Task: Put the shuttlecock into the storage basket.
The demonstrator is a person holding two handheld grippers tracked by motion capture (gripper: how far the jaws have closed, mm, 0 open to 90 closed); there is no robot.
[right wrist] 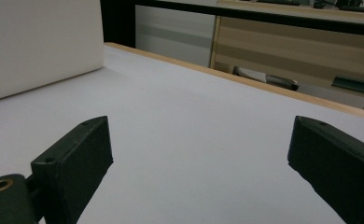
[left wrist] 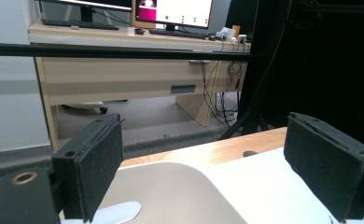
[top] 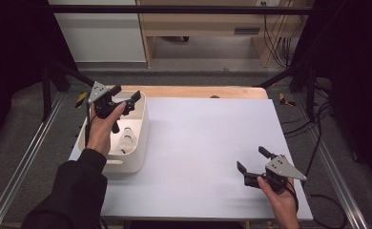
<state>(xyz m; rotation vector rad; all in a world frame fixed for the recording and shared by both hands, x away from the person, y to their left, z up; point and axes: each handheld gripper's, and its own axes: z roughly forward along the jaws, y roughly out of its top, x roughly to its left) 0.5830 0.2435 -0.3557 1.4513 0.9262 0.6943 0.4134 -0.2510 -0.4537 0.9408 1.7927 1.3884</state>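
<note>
Left gripper (top: 127,101): jaws apart, empty, held over bin (top: 141,143) left of frame, above bottle (top: 127,138) lying inside, likely for access | Right gripper (top: 253,164): jaws apart, empty, you park it lower right over worktop (top: 208,143).

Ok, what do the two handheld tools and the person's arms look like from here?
Both tools are black, each topped by a grey three-cornered plate: left tool, right tool. Their jaws carry flat black pads with small screw holes. A black cable trails near the right one. The left arm wears a black sleeve.
</note>
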